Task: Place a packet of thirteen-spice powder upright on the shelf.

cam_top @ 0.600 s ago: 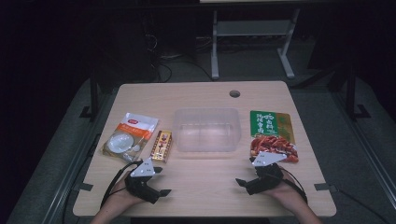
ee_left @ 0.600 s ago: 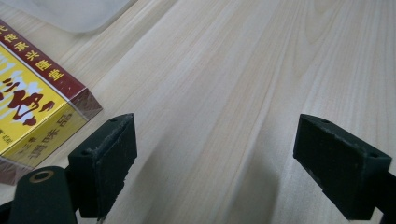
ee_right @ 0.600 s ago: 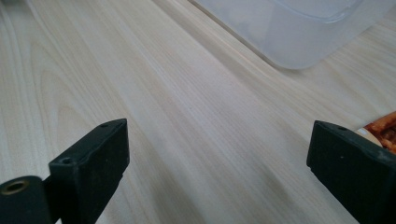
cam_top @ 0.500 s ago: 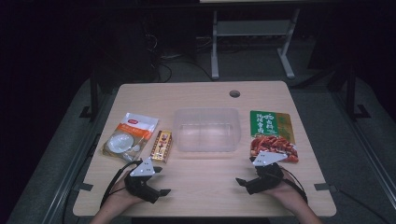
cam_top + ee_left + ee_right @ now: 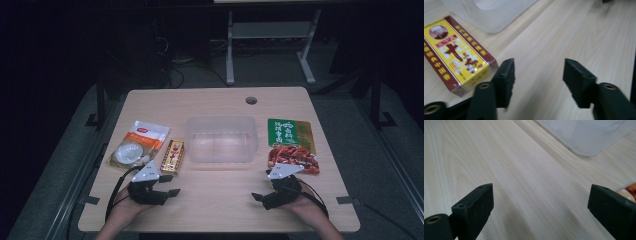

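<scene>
The left gripper (image 5: 172, 192), jaws apart and empty, has the yellow box (image 5: 172, 156) near at its twelve o'clock, long axis running twelve to six.

Left gripper (image 5: 167, 186): black plastic body, grey three-cornered plate sitting on top, black cable looping off behind it; left hand (image 5: 125, 210) showing bare, no sleeve showing. Right gripper (image 5: 260, 197): same black build, grey three-cornered plate on top, black cable trailing off its outer side, right hand (image 5: 305, 210) also bare. In the gripper views both are showing blocky matt black jaws with small screw holes in the pads, ribbed inner faces on the left pair, brass-coloured rivets gleaming at the jaw roots
</scene>
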Tool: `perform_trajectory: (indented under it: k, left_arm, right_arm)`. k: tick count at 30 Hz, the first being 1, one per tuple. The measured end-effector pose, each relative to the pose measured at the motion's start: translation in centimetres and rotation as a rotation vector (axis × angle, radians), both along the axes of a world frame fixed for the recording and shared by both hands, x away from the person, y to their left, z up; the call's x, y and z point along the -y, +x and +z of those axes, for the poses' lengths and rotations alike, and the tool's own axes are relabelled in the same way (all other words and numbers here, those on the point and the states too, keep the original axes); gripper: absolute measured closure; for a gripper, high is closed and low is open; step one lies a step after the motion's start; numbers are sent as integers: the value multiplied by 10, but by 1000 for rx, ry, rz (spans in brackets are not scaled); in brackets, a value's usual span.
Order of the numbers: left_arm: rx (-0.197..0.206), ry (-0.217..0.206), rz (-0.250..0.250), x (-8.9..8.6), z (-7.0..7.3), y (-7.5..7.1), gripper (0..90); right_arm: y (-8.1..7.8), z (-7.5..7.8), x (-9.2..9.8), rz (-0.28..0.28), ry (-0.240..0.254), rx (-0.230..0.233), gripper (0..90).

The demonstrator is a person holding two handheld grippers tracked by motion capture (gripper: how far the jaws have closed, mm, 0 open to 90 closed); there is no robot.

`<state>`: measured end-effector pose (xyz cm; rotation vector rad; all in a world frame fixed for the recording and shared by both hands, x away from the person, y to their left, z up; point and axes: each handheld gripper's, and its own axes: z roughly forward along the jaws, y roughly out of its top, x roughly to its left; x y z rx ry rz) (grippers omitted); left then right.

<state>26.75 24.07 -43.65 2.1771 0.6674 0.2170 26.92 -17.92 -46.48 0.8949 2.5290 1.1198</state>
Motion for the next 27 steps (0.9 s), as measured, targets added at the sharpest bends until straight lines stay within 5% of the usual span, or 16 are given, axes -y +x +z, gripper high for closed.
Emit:
perform_trajectory:
  k: [6, 14, 21, 27]
  left_arm:
    - [-25, 45, 6, 8, 2, 15, 664]
    - [-30, 26, 66, 10, 9, 32, 878]
    - [-44, 22, 91, 17, 9, 49, 895]
    - [-31, 59, 94, 30, 5, 59, 895]
  right_arm:
    - [0, -1, -1, 16, -8, -3, 61]
    - [0, -1, -2, 30, -10, -7, 61]
    - [0, -1, -2, 32, -7, -12, 61]
    - [0, -1, -2, 35, -6, -10, 61]
